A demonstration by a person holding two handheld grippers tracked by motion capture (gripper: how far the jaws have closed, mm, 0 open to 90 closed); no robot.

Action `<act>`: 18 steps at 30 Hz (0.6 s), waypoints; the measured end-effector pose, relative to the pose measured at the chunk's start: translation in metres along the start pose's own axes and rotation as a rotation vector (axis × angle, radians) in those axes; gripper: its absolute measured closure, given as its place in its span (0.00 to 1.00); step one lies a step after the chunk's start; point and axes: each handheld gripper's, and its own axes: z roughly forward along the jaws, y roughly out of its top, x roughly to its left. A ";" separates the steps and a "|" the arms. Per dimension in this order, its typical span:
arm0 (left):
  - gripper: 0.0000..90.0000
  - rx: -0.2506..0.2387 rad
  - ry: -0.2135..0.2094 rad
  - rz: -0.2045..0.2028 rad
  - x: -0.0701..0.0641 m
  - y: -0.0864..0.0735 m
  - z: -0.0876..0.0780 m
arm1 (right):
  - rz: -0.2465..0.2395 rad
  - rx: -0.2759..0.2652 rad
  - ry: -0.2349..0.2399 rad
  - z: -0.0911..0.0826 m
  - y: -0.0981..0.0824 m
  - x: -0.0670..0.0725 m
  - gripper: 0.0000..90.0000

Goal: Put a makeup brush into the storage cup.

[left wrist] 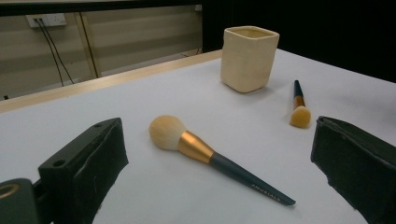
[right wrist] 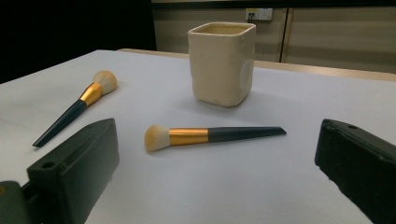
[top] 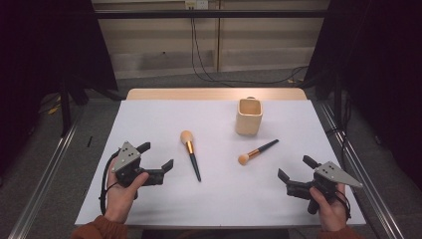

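Now, from the high view, I am seeing my left gripper (top: 158,155) and right gripper (top: 294,167) wide open, holding nothing. Looking along the left jaws, the big brush (left wrist: 205,156) is lying between them, light and stiff; I am picking its dark handle. Looking along the right jaws, the small brush (right wrist: 205,136) is lying before the cup (right wrist: 222,63).

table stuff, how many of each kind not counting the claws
makeup brushes: 2, a larger brush and a smaller brush
cups: 1, a cream square cup
total: 3
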 end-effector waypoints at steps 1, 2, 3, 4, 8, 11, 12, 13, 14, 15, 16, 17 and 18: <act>0.04 -0.001 0.001 -0.002 0.000 0.000 0.001 | 0.000 0.000 0.000 0.000 0.000 0.000 0.00; 0.04 -0.001 0.002 -0.005 0.001 0.001 0.003 | 0.002 0.000 0.000 0.000 0.000 0.000 0.00; 0.04 -0.001 0.002 -0.001 0.001 0.001 0.004 | -0.001 0.001 -0.001 0.000 0.000 0.000 0.00; 0.04 -0.002 0.005 -0.002 0.002 0.002 0.005 | 0.000 0.001 -0.001 0.000 0.000 0.000 0.00; 0.03 -0.001 0.005 -0.005 0.004 0.005 0.009 | 0.002 -0.001 0.000 0.000 0.000 0.000 0.00; 0.03 -0.002 0.006 -0.012 0.005 0.006 0.015 | -0.003 0.002 0.001 0.000 0.000 0.000 0.00; 0.03 0.000 0.007 -0.010 0.005 0.007 0.016 | -0.002 0.001 0.001 0.000 0.000 0.000 0.00; 0.03 -0.002 0.009 -0.009 0.005 0.007 0.018 | -0.003 0.001 0.001 0.000 0.000 0.000 0.00; 0.03 -0.004 0.011 -0.013 0.006 0.008 0.021 | -0.003 0.001 0.001 0.000 0.000 0.000 0.00; 0.03 -0.001 0.010 -0.012 0.006 0.008 0.023 | -0.004 0.002 0.001 0.000 0.000 0.000 0.00; 0.03 0.002 0.007 -0.009 0.006 0.009 0.025 | -0.004 0.002 0.001 0.000 0.000 0.000 0.00; 0.03 0.003 0.010 -0.012 0.006 0.009 0.027 | -0.004 0.002 0.001 0.000 0.000 0.000 0.00; 0.03 0.003 0.008 -0.009 0.006 0.010 0.028 | -0.004 0.000 0.001 0.001 0.000 0.000 0.00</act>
